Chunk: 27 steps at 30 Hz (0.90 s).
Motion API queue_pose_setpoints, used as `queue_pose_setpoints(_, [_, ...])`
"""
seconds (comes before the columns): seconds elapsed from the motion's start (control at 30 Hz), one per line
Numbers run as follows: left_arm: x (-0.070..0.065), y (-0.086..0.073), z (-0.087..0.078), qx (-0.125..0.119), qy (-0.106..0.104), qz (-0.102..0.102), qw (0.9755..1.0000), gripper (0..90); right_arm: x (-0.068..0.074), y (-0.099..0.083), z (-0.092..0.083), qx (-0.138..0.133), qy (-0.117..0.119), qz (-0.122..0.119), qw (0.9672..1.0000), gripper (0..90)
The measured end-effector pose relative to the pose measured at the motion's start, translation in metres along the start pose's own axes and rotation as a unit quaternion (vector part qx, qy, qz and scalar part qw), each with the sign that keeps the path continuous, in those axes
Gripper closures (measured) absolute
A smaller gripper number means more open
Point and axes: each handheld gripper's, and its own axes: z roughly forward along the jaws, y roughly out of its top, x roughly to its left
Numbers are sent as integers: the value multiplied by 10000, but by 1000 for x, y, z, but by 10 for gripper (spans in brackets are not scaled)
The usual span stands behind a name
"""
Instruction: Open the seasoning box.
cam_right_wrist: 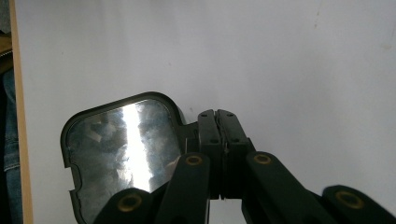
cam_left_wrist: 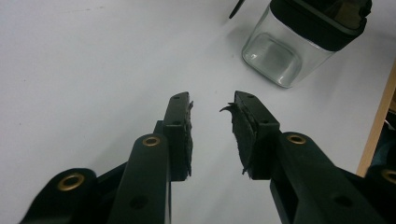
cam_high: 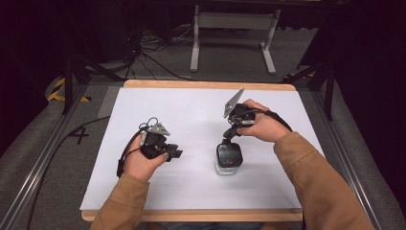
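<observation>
Here the left gripper point(cam_high: 173, 154), jaws parted and empty, rests left of the glass jar point(cam_high: 228, 160) on the counter point(cam_high: 191, 103). Closer, the right gripper point(cam_high: 229, 135) hangs just above its black lid point(cam_right_wrist: 122, 149), jaws closed.

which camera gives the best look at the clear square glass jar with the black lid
The left gripper view: the clear square glass jar with the black lid shows its glass walls, base and lid band. The high view shows it small; the right gripper view shows its shiny lid top.

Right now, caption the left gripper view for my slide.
Open left gripper faces a clear jar with a black lid.
</observation>
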Motion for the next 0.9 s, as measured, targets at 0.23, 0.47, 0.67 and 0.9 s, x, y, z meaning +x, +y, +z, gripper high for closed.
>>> queue_pose_setpoints(0.23, [-2, 1, 2, 28, -29, 38, 10000, 675, -1, 2, 0, 80, 79, 131, 9999, 900])
queue_pose_setpoints(0.47, [-7, 3, 5, 41, -119, 122, 9998, 676, -2, 3, 1, 108, 63, 120, 9999, 900])
queue_pose_setpoints(0.67, [-10, 5, 8, 48, -170, 134, 9998, 677, -3, 3, 1, 108, 65, 148, 9998, 900])
queue_pose_setpoints(0.9, [-15, 7, 11, 67, -236, 187, 9995, 681, -3, 3, 2, 96, 72, 185, 9998, 900])
